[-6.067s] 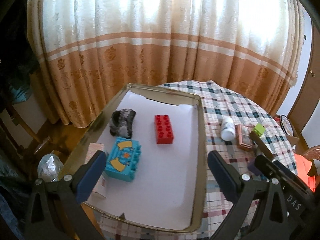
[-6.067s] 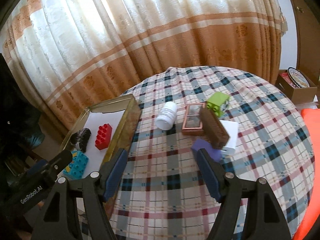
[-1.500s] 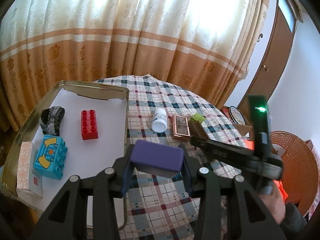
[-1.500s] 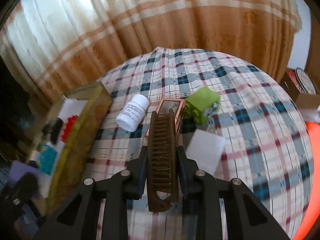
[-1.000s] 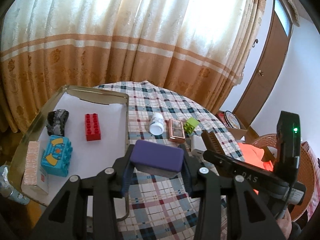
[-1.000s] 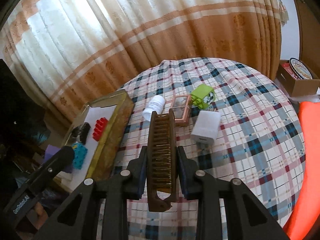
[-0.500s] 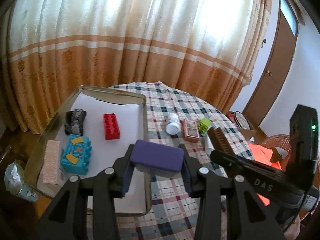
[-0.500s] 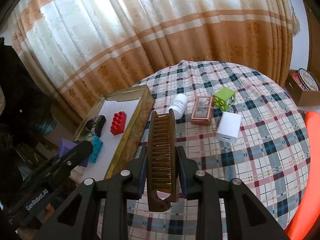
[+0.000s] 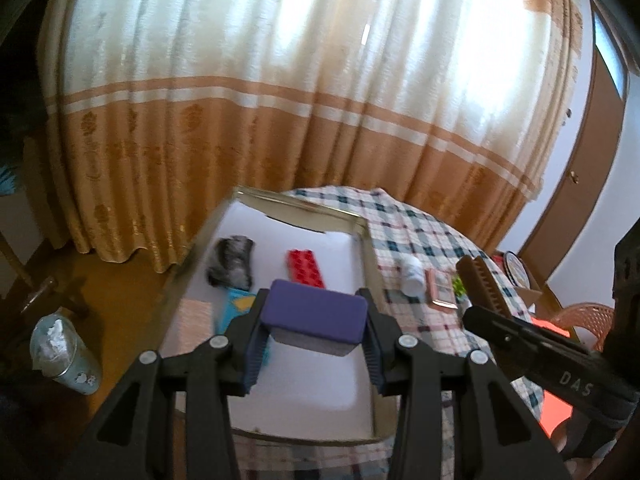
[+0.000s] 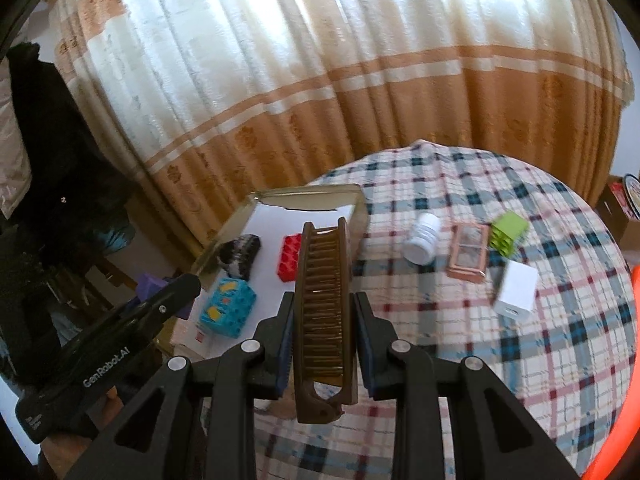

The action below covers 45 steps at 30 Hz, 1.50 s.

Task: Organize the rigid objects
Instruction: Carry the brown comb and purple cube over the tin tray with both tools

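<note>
My left gripper [image 9: 314,330] is shut on a purple block [image 9: 314,318], held in the air over the near part of the gold-rimmed tray [image 9: 366,256]. The tray's white liner carries a red brick [image 9: 305,268], a dark striped object [image 9: 232,260], a teal brick [image 9: 236,306] and a pink box [image 9: 192,316]. My right gripper [image 10: 323,328] is shut on a brown folding comb [image 10: 323,308], raised above the tablecloth beside the tray's right rim [image 10: 358,208]. In the right wrist view the left gripper [image 10: 160,304] shows at the left with the purple block [image 10: 148,282].
On the checked tablecloth [image 10: 520,360] lie a white bottle [image 10: 422,238], a pink palette case [image 10: 468,256], a green brick [image 10: 508,234] and a white box [image 10: 516,294]. Curtains hang behind the table. A cup [image 9: 66,350] stands on the floor at left.
Both grippers have swung left toward the tray, each keeping its object. The tray now sits centred under the purple block, and the comb has come level with the tray's right rim.
</note>
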Tool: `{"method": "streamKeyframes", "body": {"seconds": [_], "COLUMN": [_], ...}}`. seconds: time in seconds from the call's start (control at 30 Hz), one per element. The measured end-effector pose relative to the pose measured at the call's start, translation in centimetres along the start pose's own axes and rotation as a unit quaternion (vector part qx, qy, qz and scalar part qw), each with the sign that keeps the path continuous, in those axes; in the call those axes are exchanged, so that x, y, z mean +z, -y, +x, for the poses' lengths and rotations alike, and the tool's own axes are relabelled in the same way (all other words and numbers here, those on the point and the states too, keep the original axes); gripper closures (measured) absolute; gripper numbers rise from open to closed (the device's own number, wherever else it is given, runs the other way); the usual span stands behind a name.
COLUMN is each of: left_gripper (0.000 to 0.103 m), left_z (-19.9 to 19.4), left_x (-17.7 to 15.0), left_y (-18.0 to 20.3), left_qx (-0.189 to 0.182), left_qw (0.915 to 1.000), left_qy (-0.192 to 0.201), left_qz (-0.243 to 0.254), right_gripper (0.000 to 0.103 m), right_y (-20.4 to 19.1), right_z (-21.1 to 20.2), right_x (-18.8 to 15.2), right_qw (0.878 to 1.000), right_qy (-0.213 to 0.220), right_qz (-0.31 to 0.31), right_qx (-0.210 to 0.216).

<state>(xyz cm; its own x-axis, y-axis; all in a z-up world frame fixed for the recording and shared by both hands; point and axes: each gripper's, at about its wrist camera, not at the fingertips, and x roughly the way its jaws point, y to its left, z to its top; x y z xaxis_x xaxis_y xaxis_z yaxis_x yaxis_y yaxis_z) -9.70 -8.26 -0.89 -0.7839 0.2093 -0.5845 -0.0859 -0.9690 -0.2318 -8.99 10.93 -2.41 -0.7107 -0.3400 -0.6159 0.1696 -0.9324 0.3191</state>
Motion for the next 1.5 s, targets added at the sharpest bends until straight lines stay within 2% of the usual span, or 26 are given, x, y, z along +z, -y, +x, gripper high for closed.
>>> {"method": "streamKeyframes", "body": {"seconds": [0.4,0.63,0.87,1.07,1.37,1.5], "left_gripper": [0.062,0.062,0.062,0.062,0.062,0.062], "left_z": [1.3,4.0,7.6,10.8,14.4,15.5], "left_x": [3.5,5.9,7.1,7.7,8.2,8.3], "left_y": [-2.1,-2.3,-2.1,-2.5,-2.4,-2.1], "left_qx": [0.027,0.035,0.066,0.087,0.107,0.103], "left_qw": [0.9995,0.9994,0.9975,0.9950,0.9905,0.9899], "left_qy": [0.015,0.003,-0.019,-0.048,-0.084,-0.095], "left_qz": [0.003,0.007,0.017,0.013,0.022,0.024], "right_gripper": [0.073,0.073,0.073,0.073,0.073,0.073], "right_y": [-3.5,-4.3,-3.3,-2.7,-1.9,-1.7], "right_z": [2.8,5.5,10.2,12.8,15.9,16.9], "right_x": [3.8,6.0,7.1,7.3,7.3,7.5], "right_qw": [1.000,0.999,0.999,0.999,0.998,0.997], "right_qy": [0.017,0.023,-0.007,-0.022,-0.050,-0.060], "right_qz": [-0.020,-0.026,-0.023,-0.025,-0.028,-0.032], "right_qx": [0.012,-0.003,-0.024,-0.032,-0.038,-0.040]}}
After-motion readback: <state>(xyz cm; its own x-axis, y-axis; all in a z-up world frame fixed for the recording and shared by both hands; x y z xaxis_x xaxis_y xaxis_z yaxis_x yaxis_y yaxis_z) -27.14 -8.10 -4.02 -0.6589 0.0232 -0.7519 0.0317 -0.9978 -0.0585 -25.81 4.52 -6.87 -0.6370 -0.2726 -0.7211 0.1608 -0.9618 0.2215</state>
